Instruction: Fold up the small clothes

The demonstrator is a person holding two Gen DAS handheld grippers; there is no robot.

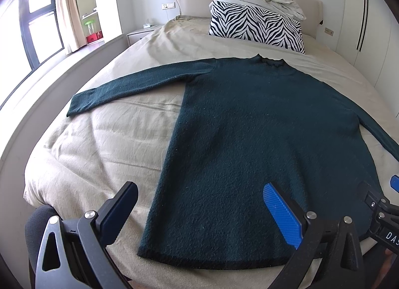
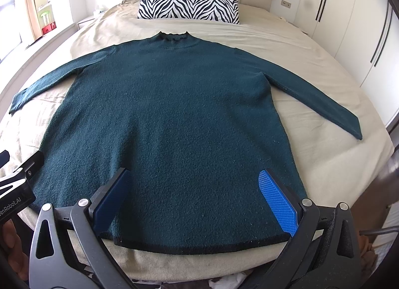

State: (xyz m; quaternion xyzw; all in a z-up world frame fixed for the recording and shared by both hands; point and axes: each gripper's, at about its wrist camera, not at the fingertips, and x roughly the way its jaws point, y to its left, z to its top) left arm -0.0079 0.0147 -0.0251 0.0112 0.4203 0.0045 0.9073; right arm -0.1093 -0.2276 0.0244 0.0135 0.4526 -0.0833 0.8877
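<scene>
A dark teal knitted long-sleeved sweater (image 2: 169,119) lies flat on the beige bed sheet (image 2: 311,69), both the left gripper (image 1: 199,211), lettered "enRobot.AI", and the right gripper (image 2: 197,199) spread wide over its near hem.

Only 2 bits of text readable, both white print on black gripper bodies. In the left wrist view, the right gripper (image 1: 395,184) at the frame's right edge shows "DAS", cut off by the edge, rest not visible. In the right wrist view, the left gripper (image 2: 6,158) at the left edge carries "enRobot.AI", start of the word cut off by the frame; nothing else legible on the bed, pillow or walls.
</scene>
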